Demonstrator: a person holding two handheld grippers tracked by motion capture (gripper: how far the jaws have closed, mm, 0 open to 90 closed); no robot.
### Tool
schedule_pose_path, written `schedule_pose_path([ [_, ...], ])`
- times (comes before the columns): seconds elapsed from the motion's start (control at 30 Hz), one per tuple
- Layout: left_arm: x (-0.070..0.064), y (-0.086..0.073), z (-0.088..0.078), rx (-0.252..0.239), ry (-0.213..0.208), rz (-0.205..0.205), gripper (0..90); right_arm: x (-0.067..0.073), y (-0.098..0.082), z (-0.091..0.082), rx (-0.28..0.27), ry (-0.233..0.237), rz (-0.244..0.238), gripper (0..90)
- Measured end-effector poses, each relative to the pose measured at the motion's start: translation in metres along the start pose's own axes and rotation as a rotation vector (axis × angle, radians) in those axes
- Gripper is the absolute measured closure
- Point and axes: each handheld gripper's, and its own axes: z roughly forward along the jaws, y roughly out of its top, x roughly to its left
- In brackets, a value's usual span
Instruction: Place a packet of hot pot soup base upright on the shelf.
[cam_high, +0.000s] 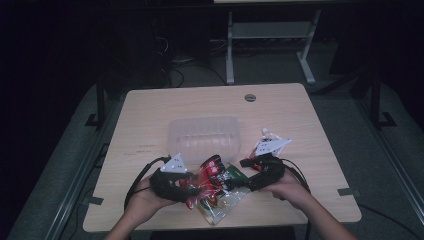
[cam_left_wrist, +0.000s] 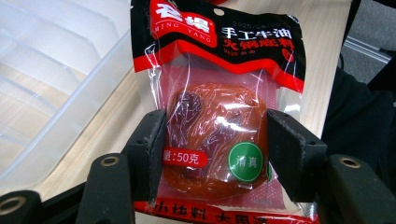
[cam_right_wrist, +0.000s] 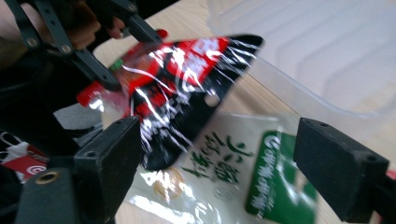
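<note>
Clamping the red hotpot-base sachet (cam_left_wrist: 217, 116) between both pads, the left gripper (cam_left_wrist: 215, 149) holds it beside the clear plastic tub (cam_left_wrist: 51, 79); right gripper (cam_right_wrist: 219, 172), jaws wide, grips nothing above the green-and-white packet (cam_right_wrist: 233, 172).

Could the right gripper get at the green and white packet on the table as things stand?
Probably yes: the right gripper is open, and the green and white packet lies between its jaws. The red packet, held by the left gripper, overlaps one corner.
</note>
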Motion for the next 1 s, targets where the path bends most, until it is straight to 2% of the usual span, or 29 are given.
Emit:
schedule_pose_path([
  [0.2,-0.003,0.001,0.0,0.007,-0.006,0.023,41.4,0.003,0.003,0.01,0.015,0.036,0.016,16.5],
  [0.33,-0.007,0.003,0.0,-0.002,-0.011,0.032,41.4,0.001,0.002,0.011,0.012,0.06,0.043,16.7],
  [0.43,-0.01,0.006,0.0,0.001,-0.013,0.056,41.4,0.001,0.001,0.012,0.011,0.075,0.051,18.0],
  [0.53,-0.013,0.007,0.002,-0.007,-0.012,0.061,41.4,0.002,0.0,0.014,0.014,0.084,0.054,18.7],
  [0.77,-0.016,0.009,0.003,-0.013,-0.011,0.068,41.4,0.001,-0.002,0.018,0.021,0.12,0.089,22.6],
  [0.87,-0.018,0.01,0.004,-0.008,-0.011,0.088,41.5,0.001,-0.003,0.019,0.019,0.145,0.11,25.7],
  [0.97,-0.019,0.01,0.006,-0.018,-0.014,0.081,41.5,0.001,-0.003,0.02,0.019,0.165,0.122,29.0],
  [1.0,-0.019,0.011,0.006,-0.011,-0.01,0.094,41.5,0.001,-0.003,0.021,0.024,0.173,0.124,30.3],
])
